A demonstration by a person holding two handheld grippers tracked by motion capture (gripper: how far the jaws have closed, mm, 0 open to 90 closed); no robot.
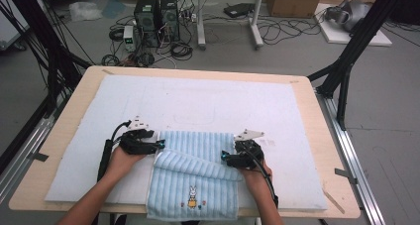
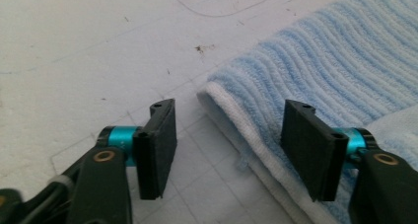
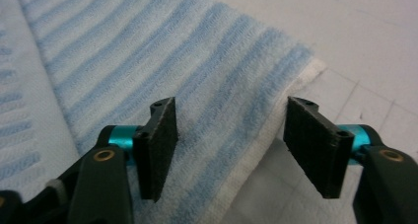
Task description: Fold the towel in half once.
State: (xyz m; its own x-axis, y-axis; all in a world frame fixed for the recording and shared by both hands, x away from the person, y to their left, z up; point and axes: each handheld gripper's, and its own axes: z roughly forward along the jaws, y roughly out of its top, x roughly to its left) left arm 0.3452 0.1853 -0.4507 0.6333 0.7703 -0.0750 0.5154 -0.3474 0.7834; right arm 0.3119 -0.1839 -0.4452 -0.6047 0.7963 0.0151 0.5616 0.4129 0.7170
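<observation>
While the blue striped towel lies on the white mat at the table's near edge, one fold is laid across its middle (rabbit motif end hanging over). Left gripper and right gripper sit at the fold's ends, fingers apart, gripping nothing. Further folding appears outstanding.

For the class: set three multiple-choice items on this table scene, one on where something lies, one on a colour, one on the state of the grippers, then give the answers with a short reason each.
1. Where does the rabbit picture sit on the towel?
A. near the table's front edge
B. at the far edge
C. under the left gripper

2. What colour are the towel's stripes?
A. red
B. light blue
C. green

3. How do the two grippers stand?
A. both open
B. both clamped on the towel
C. one lying on the floor

Answers: 1 A, the rabbit is on the part nearest the person. 2 B, blue and white ribs show. 3 A, the left gripper and right gripper each show a gap between the fingers, pressing nothing.
</observation>
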